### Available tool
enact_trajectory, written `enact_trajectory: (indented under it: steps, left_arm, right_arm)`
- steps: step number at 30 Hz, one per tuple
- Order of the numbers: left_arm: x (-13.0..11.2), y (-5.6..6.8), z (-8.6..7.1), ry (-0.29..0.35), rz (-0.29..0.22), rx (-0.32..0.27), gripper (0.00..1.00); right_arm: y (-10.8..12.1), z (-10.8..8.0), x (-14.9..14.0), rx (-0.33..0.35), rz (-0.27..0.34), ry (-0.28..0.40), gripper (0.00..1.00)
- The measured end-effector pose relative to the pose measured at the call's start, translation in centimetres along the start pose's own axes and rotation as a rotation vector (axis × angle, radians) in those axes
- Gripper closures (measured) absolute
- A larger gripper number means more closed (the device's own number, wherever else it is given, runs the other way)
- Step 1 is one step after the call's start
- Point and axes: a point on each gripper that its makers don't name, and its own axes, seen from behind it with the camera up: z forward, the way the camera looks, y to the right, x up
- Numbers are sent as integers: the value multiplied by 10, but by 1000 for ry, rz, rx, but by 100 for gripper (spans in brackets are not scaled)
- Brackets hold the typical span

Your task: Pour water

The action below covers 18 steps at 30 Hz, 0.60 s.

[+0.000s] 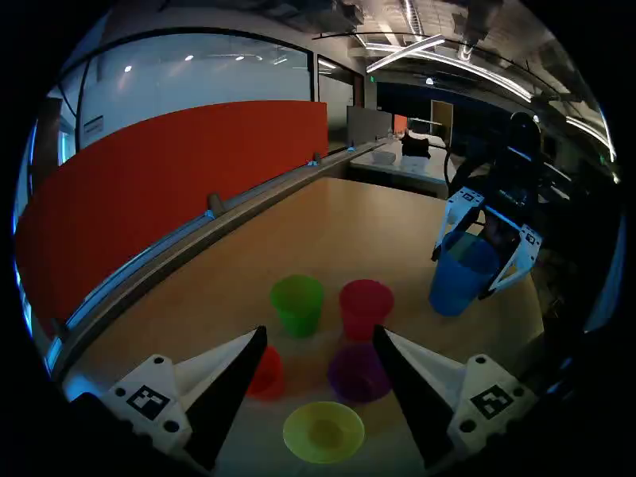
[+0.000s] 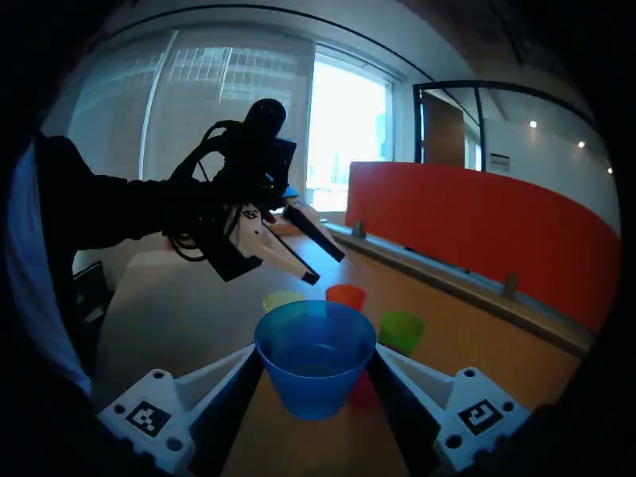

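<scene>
Right claw (image 2: 316, 351) has the blue cup (image 2: 314, 374) pinched between both fingers, one on each side of the cup wall, mouth up and roughly upright. Looks like there's some water sitting in it, though it's hard to be sure through the blue plastic. Can't tell if the cup's bottom is on the table (image 1: 358, 222) or just off it. From the left gripper view it sits off at the right side of the table, well apart from the other cups.

Left claw (image 1: 318, 330) is spread wide with nothing in it, hanging above the cluster of cups. In that view the green cup (image 1: 296, 302) and red cup (image 1: 366, 306) are side by side farther out. The orange cup (image 1: 269, 372) is half hidden behind one finger, and the purple cup (image 1: 358, 374) is closer in. The yellow cup (image 1: 323, 431) is nearest. All five are standing upright on the table.

A long orange divider (image 1: 175, 167) runs along the table's far edge, and a dark-sleeved arm (image 2: 119, 208) is holding the left claw
</scene>
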Motion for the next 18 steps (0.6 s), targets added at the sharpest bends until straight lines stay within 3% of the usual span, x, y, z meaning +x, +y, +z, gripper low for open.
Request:
enact_trajectory:
  steps: [18]
  left_arm:
    - [-2, 3, 7, -43, 19, -45, 1]
  right_arm:
    - [2, -14, 34, -36, 0, 110, 10]
